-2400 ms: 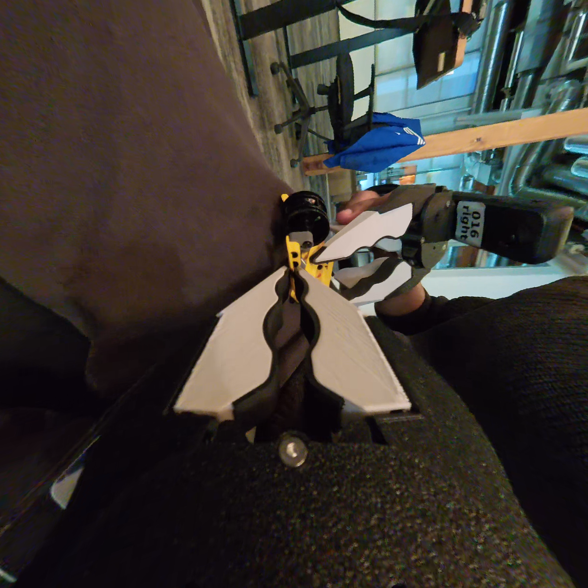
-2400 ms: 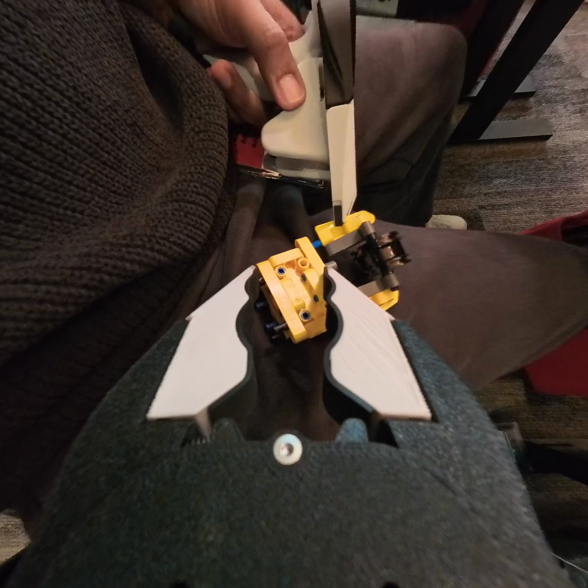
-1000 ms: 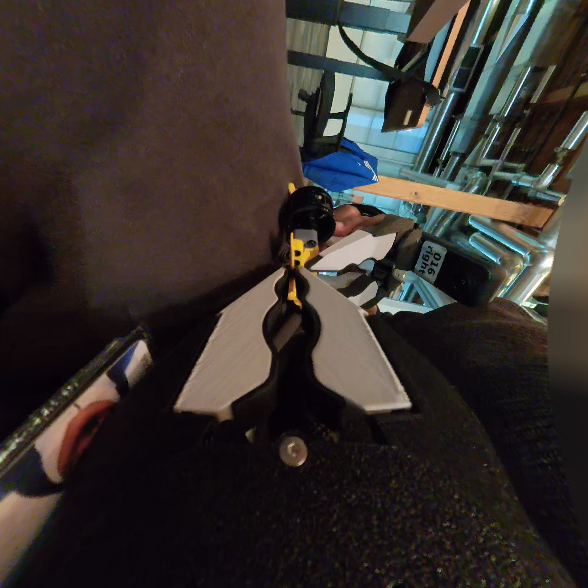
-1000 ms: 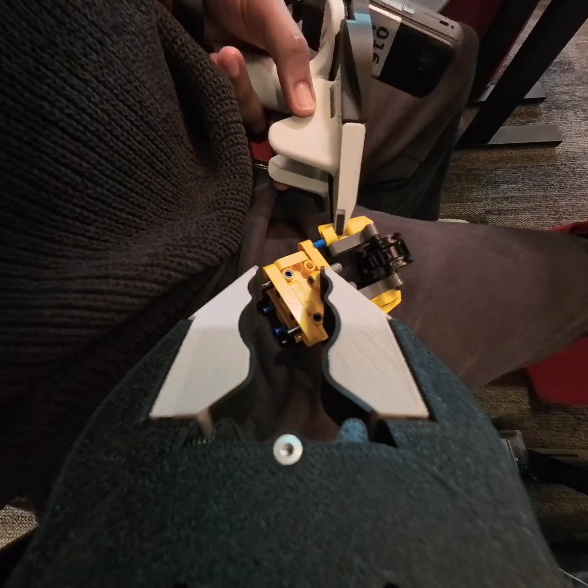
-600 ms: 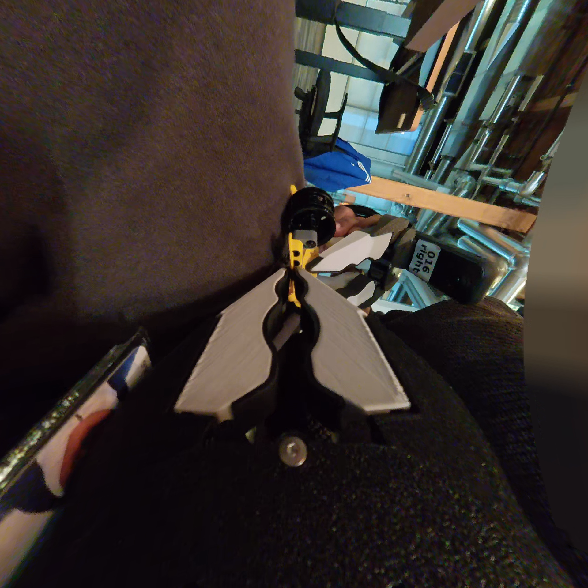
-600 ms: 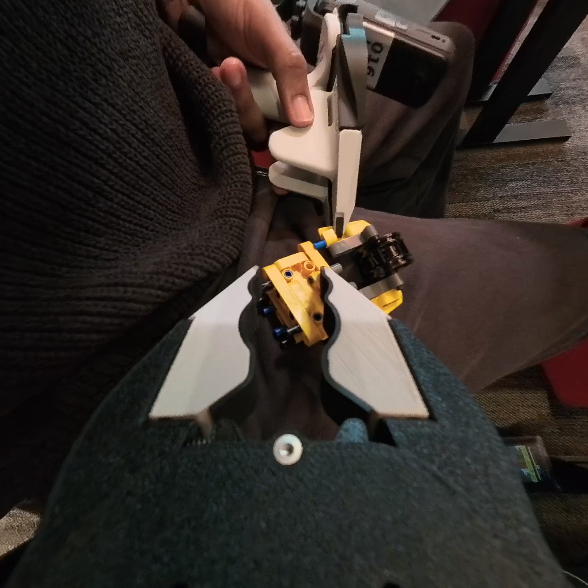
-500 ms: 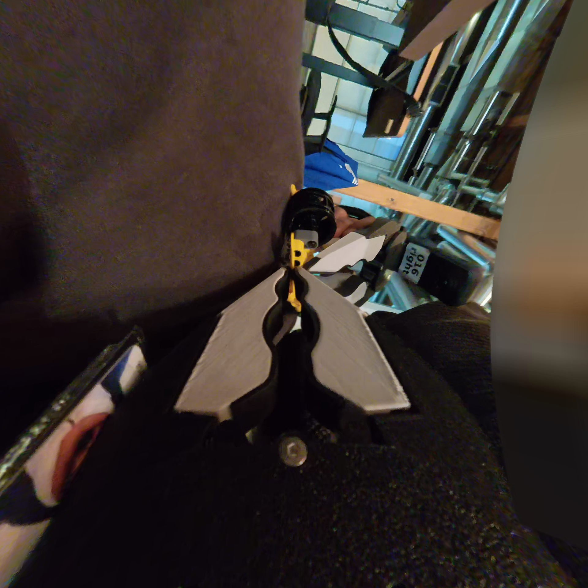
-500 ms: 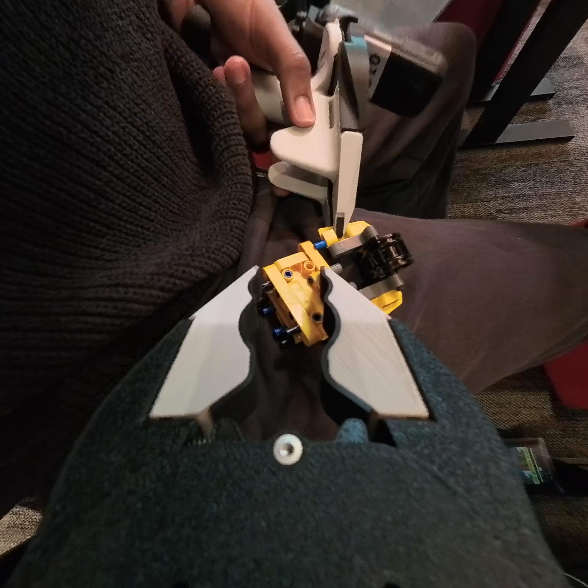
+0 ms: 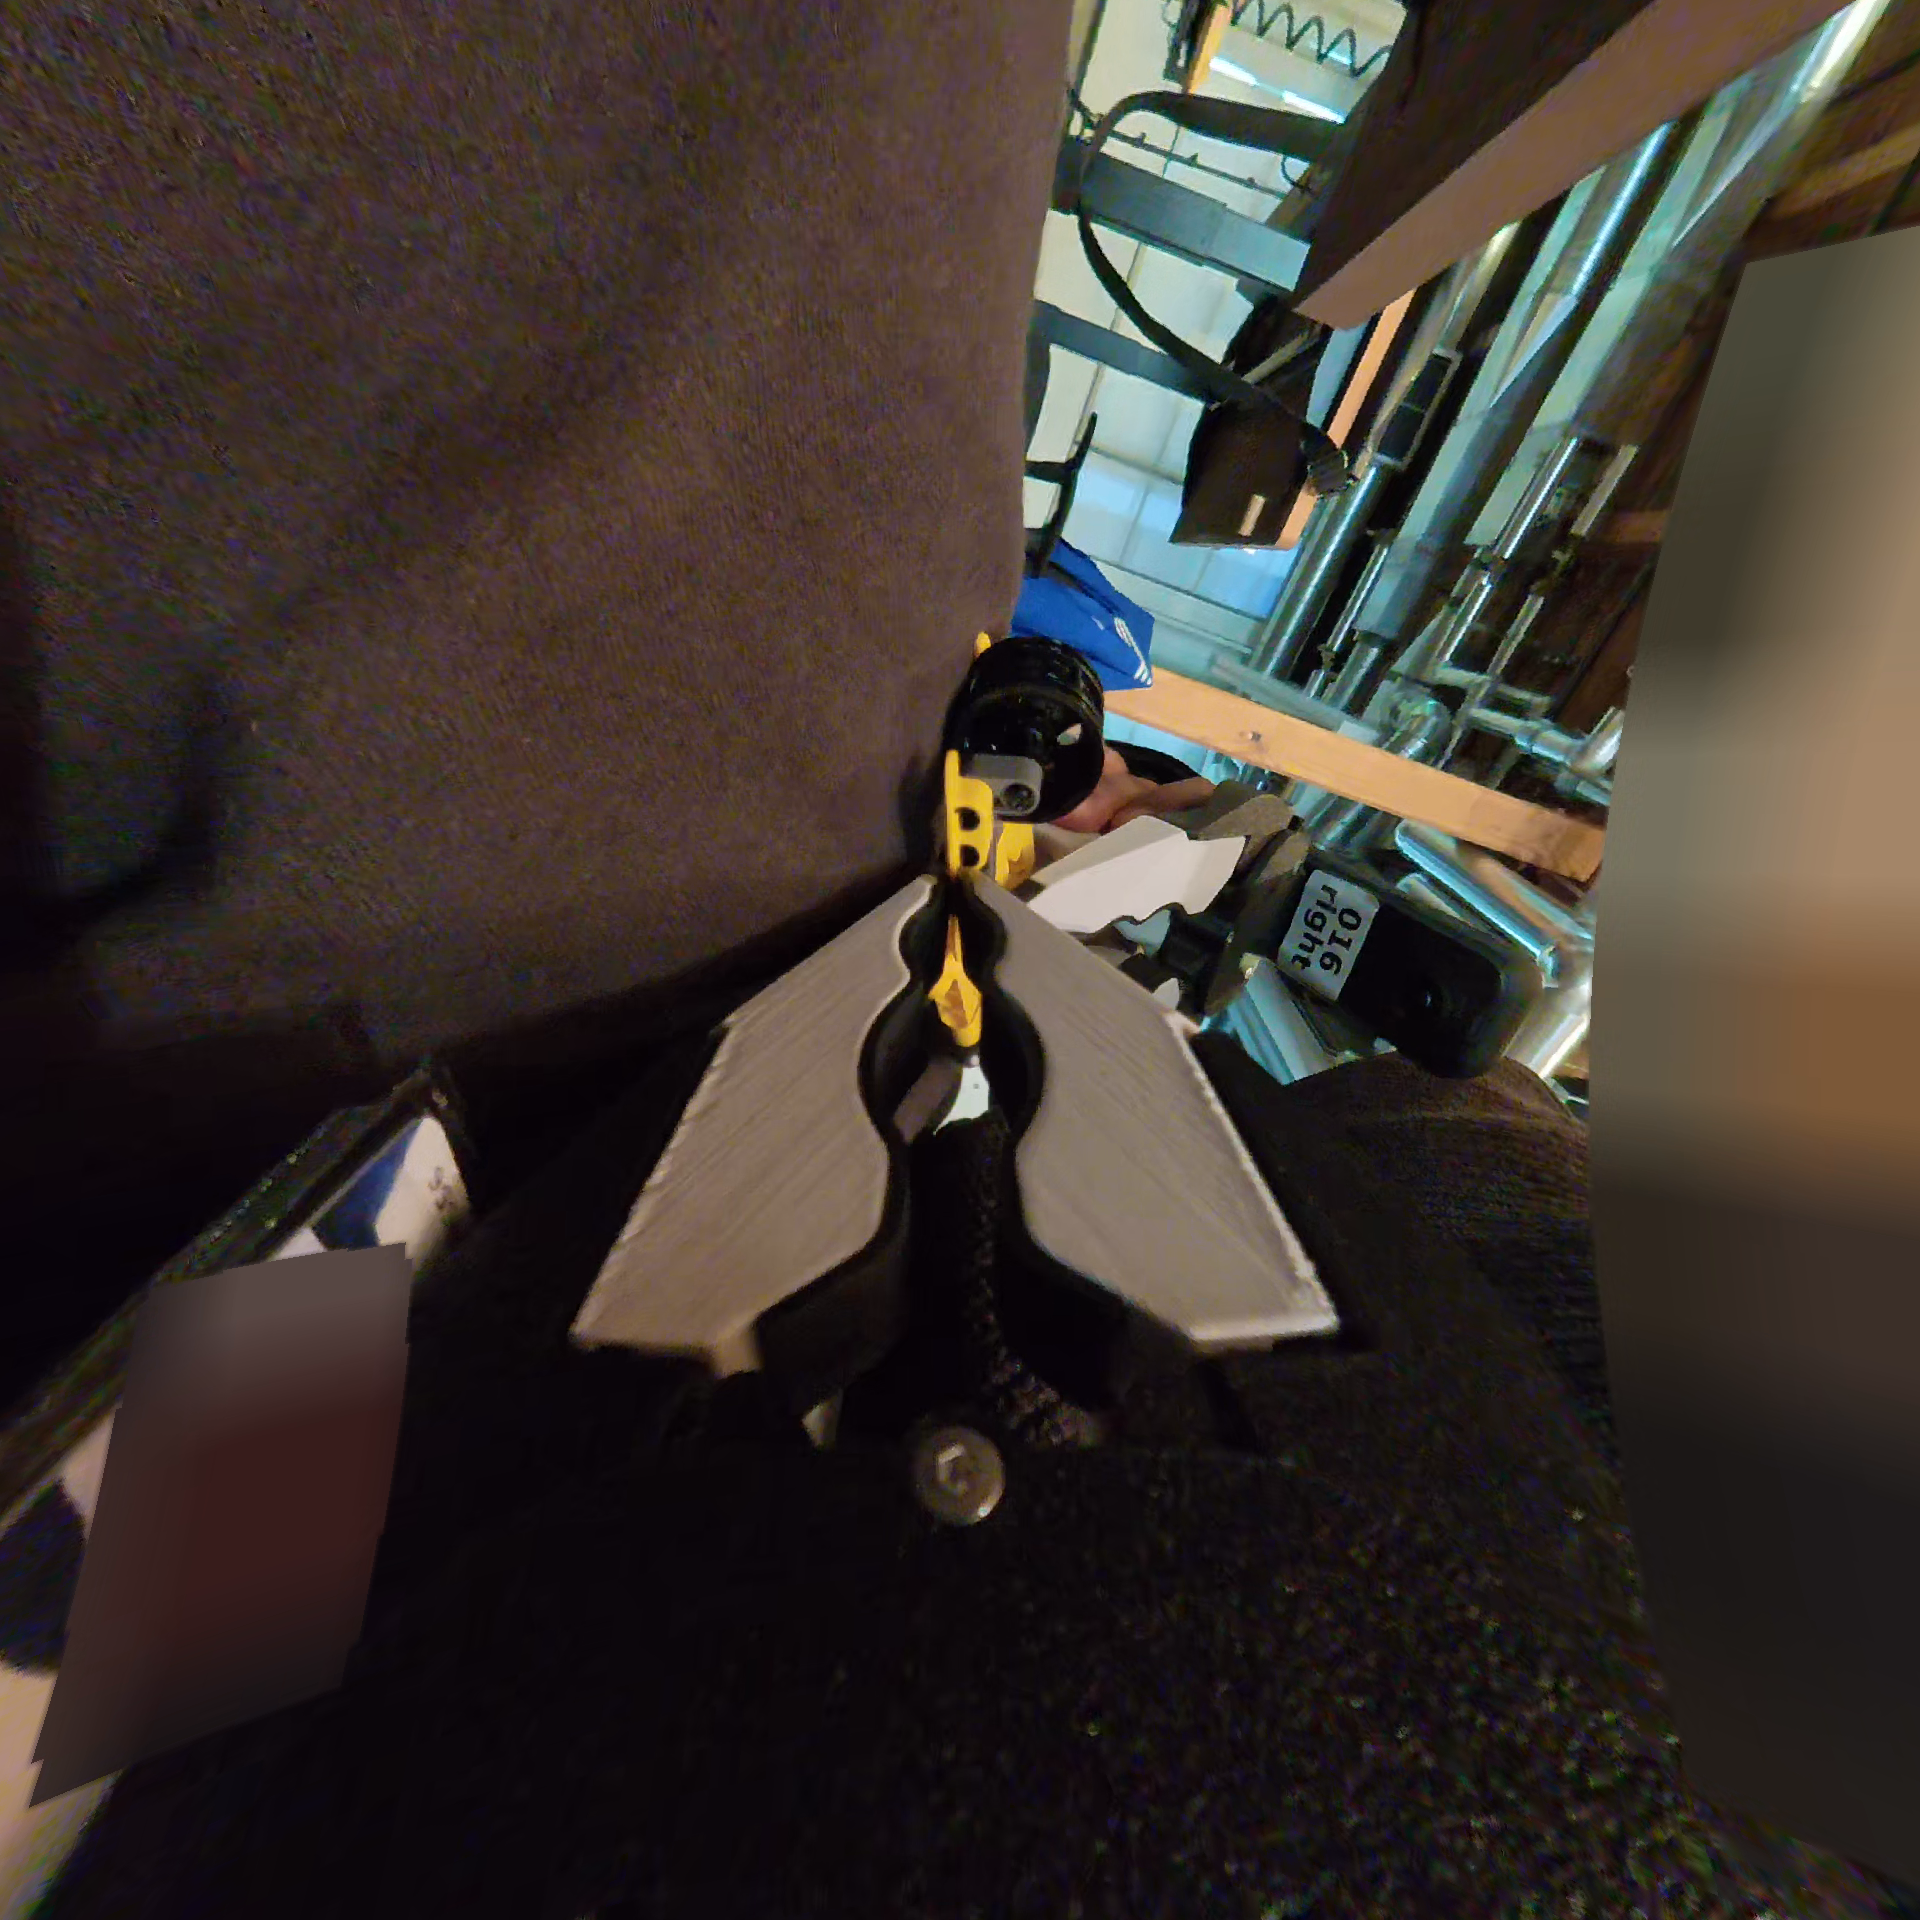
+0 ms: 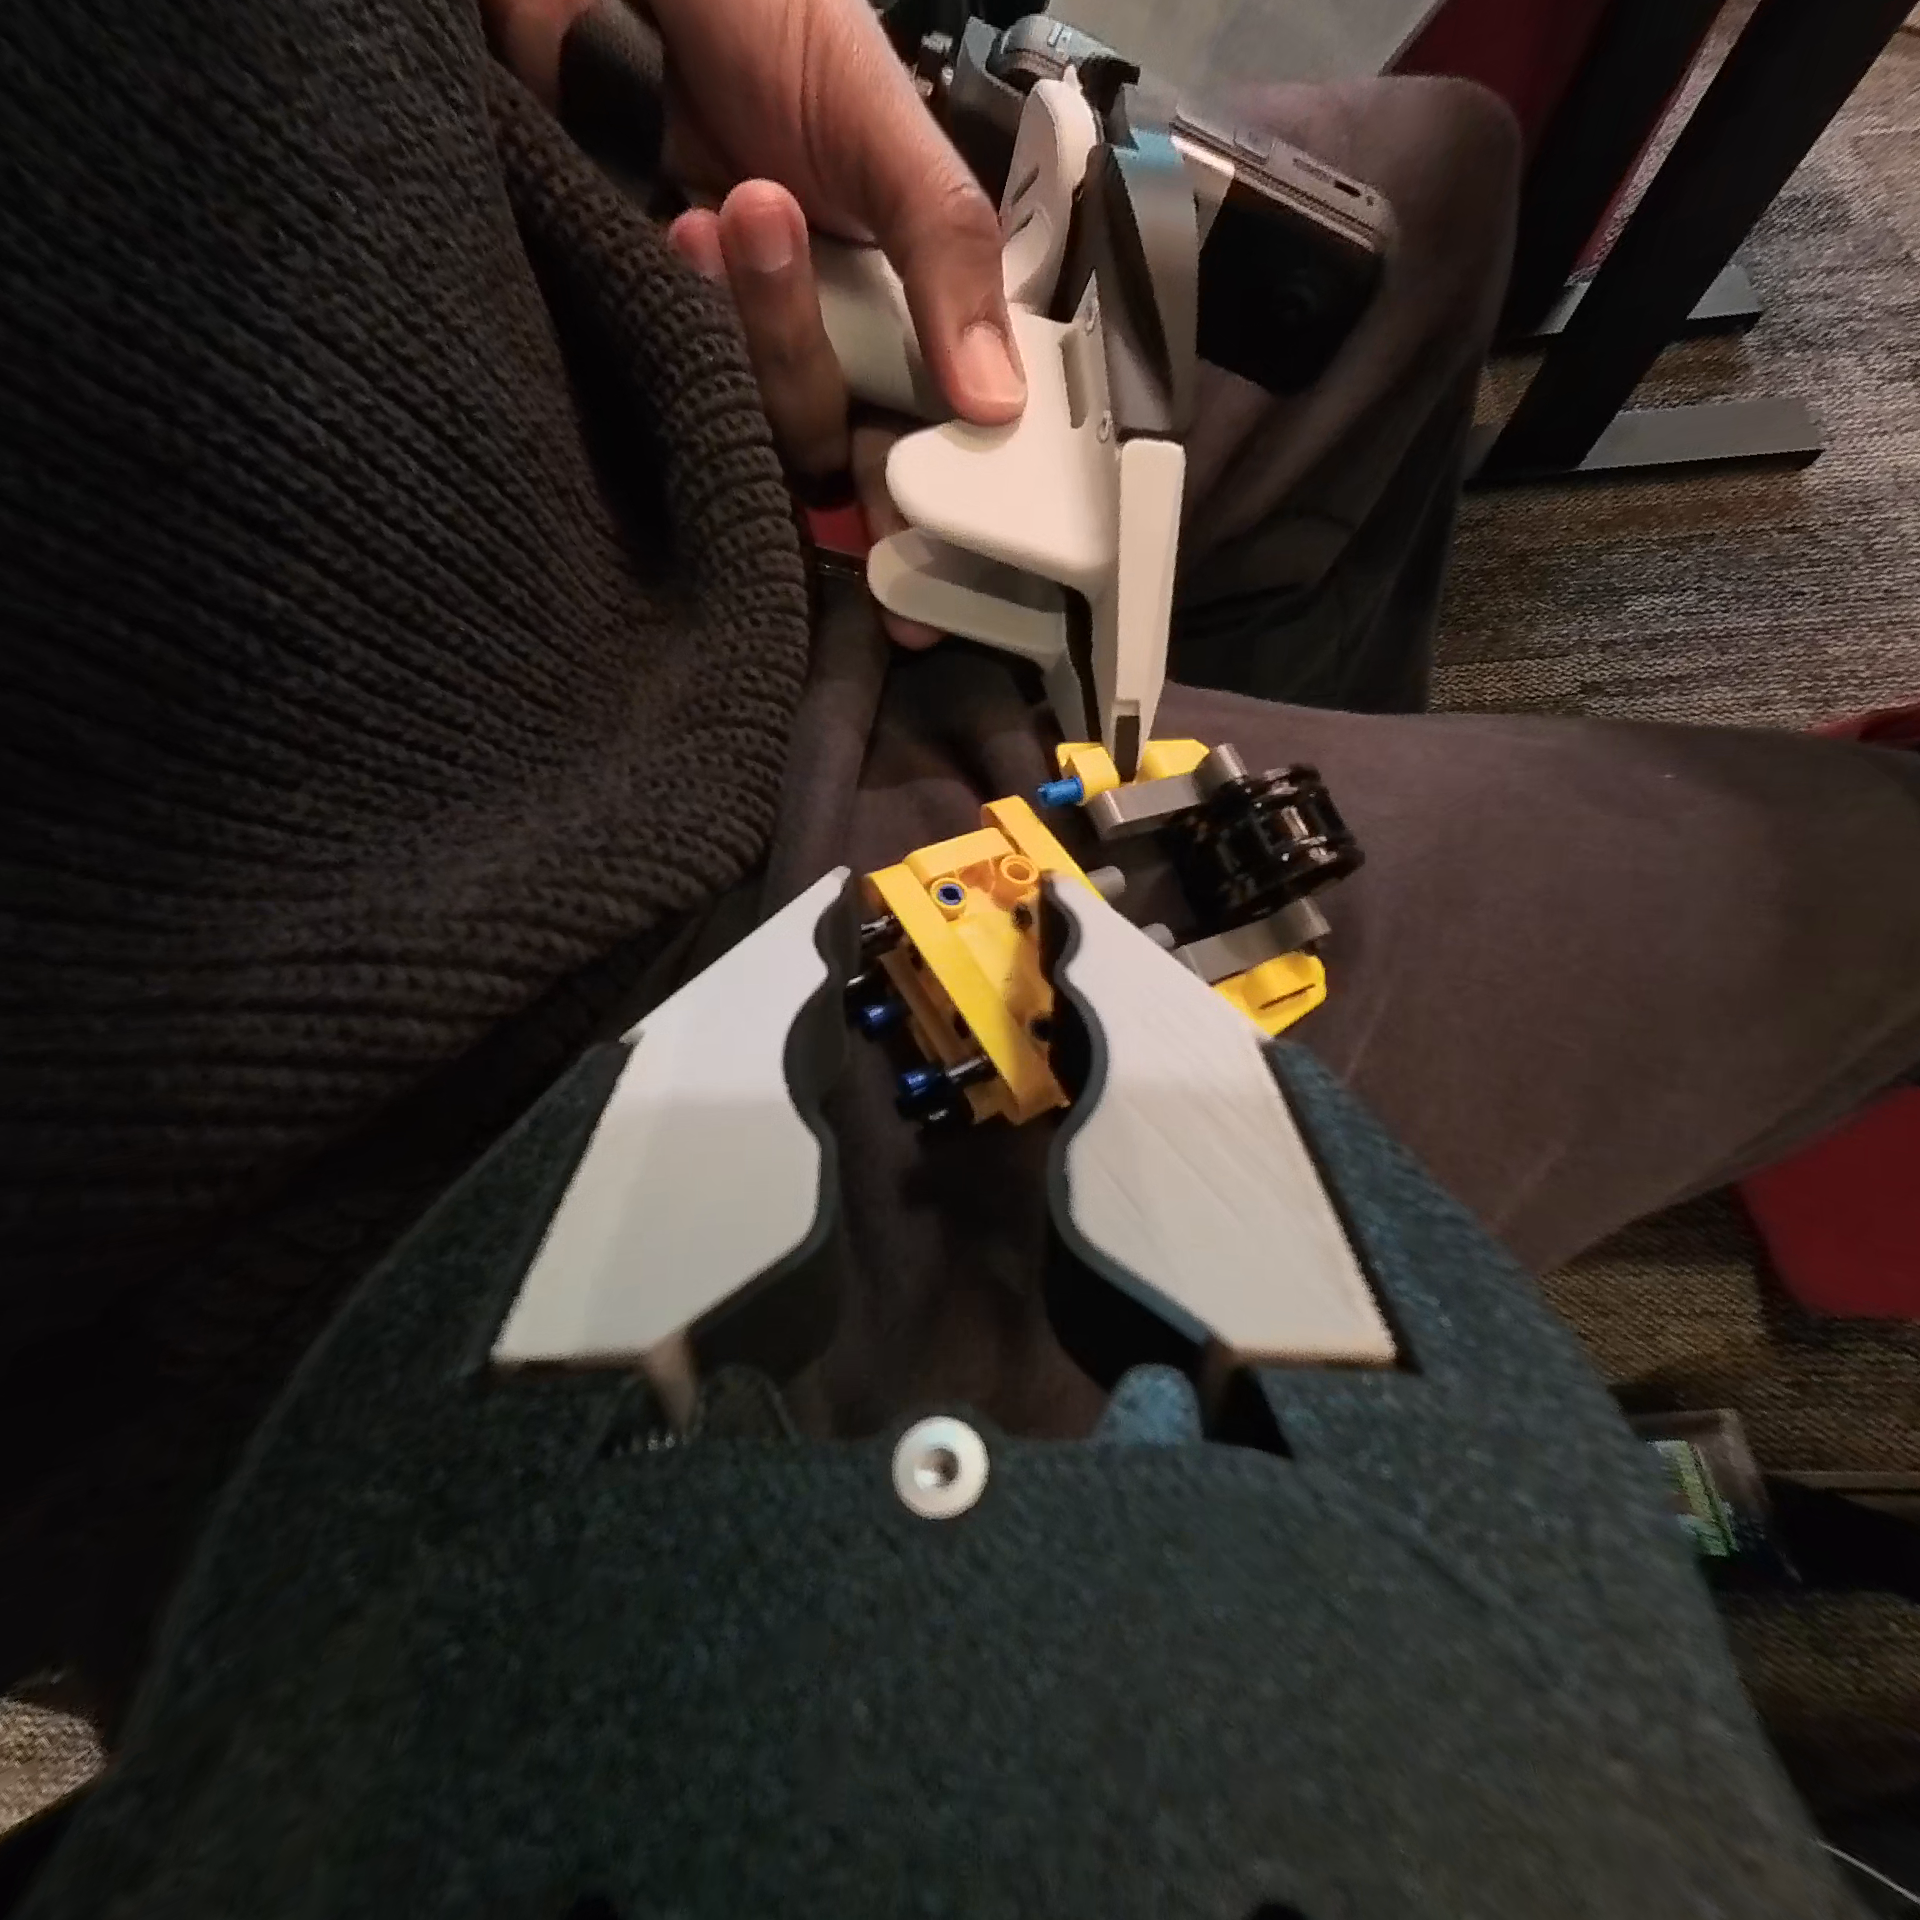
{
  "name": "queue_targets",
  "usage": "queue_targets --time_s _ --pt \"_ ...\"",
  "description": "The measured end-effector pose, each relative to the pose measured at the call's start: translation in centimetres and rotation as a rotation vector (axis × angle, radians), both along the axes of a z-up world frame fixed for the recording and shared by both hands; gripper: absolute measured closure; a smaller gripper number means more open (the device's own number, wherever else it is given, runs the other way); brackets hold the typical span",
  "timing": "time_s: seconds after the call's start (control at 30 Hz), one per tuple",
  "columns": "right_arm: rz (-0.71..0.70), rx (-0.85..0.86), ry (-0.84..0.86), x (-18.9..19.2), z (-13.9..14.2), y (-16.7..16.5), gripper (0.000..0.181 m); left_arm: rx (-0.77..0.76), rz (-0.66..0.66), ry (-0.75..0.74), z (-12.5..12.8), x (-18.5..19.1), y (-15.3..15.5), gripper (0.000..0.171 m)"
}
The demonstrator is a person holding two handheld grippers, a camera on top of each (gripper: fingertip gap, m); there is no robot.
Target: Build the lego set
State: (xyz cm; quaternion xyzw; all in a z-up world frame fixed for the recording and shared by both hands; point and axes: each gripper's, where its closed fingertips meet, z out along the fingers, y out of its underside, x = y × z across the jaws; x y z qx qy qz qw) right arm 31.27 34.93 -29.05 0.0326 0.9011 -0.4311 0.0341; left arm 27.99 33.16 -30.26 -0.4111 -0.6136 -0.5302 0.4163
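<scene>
A yellow brick block [image 10: 977,987] with blue and black pins sits between my right gripper's [image 10: 945,894] fingers, which are shut on it over a person's lap. My left gripper [image 10: 1127,743] comes down from above, shut on the yellow end of a part with grey arms and a black wheel [image 10: 1262,852]. A blue pin [image 10: 1060,795] sticks out of that end toward the block. In the left wrist view my left gripper [image 9: 954,888] pinches the thin yellow piece [image 9: 966,821] below the wheel [image 9: 1029,717]; the right gripper [image 9: 1081,894] is just behind.
A hand [image 10: 883,208] holds the left gripper's handle. Brown trouser legs [image 10: 1558,935] lie under the parts, a dark knit sweater [image 10: 364,623] to the left. A red bin [image 10: 1849,1226] and black table legs [image 10: 1704,208] stand on carpet. A glossy book [image 9: 395,1174] lies on the lap. Across from one pair of fingers to the other is roughly 4 cm.
The left gripper has tilted and its handle has swung toward the right gripper's camera. The pinched end with the blue pin has risen slightly from the yellow block. Both grips have held.
</scene>
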Motion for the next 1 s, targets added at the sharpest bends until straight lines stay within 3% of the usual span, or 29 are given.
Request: queue_targets --time_s 0.3,0.5,0.7,0.9,1.0 --pt "-0.022 -0.019 -0.076 -0.2 0.3 0.1 0.152 -0.03 -0.033 0.034 -0.3 -0.2 0.5 0.171" --pt "-0.22 -0.129 -0.163 -3.3 2.6 1.1 0.142 -0.038 -0.035 0.043 -0.4 -0.2 0.4 0.171" --pt "-0.408 0.002 -0.299 -4.4 -0.5 2.9 0.135 -0.035 -0.041 0.056 -0.2 -0.1 0.3 0.171" --pt "-0.446 -0.064 -0.586 -3.5 -0.2 2.3 0.134 -0.039 -0.044 0.084 0.0 -0.1 0.2 0.17" --pt "-0.461 -0.064 -0.567 -3.6 0.0 2.6 0.149 -0.033 -0.039 0.118 0.5 -0.2 0.1 0.171"
